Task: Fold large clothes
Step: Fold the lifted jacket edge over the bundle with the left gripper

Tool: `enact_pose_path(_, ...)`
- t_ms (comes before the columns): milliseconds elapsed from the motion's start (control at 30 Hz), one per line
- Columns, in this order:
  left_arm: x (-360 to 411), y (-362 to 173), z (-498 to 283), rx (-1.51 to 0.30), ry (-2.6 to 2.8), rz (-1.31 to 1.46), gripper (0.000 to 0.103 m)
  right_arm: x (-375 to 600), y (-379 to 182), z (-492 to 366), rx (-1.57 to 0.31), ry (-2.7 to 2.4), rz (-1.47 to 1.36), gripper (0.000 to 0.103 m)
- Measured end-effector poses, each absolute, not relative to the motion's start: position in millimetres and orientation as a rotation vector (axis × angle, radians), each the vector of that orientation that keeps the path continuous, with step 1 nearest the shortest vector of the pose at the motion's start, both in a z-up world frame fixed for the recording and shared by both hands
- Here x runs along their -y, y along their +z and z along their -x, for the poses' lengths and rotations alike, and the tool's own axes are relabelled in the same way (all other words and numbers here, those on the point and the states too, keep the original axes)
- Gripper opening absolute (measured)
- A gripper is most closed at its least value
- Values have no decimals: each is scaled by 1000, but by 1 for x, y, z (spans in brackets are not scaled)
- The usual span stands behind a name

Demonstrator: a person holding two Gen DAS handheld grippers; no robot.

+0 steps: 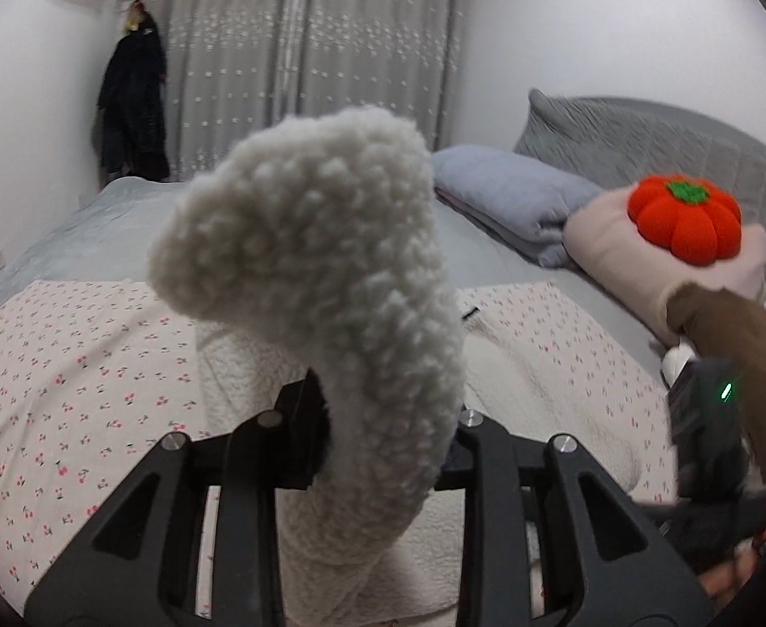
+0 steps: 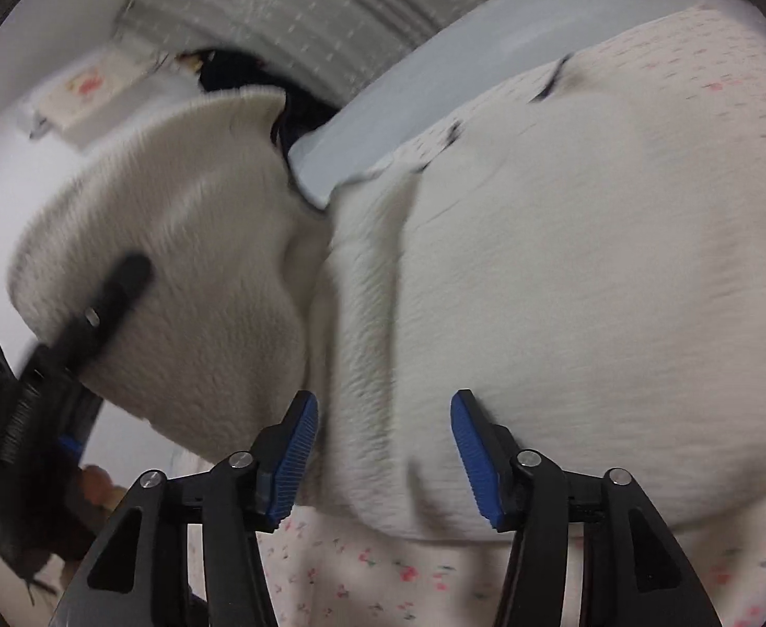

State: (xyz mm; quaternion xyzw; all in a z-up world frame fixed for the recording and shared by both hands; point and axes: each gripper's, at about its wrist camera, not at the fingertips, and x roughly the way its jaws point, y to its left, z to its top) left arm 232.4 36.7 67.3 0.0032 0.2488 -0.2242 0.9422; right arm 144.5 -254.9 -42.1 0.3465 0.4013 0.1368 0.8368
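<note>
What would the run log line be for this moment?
left gripper: shut on fleece garment, lifted | right gripper: open, over garment | surface: floral sheet

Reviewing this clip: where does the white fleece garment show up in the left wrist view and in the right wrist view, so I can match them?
Left wrist view: white fleece garment fills the centre, a fold rising from the left tongs.
Right wrist view: it spreads across the middle, beyond the open right tongs.
Shared landmark: cherry-print sheet beneath it.
</note>
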Motion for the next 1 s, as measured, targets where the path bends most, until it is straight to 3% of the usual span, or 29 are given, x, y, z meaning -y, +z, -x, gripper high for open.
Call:
enact_pose_path(133, 1, 55, -222, -541, -521, -112, 31, 301, -41, -124, -807, 203, -817, 63)
enact_pose_path(400, 80, 10, -200, -706, -776, -342, 36, 335, -55, -92, -806, 139, -861, 63)
enact_pose_path(667, 69, 17, -196, -691, -809, -301, 39, 353, -45, -69, -799, 124, -852, 64)
enact_pose_path(1000, 37, 35, -188, -726, -921, -102, 64, 351, 2, -79, -765, 173, -742, 76)
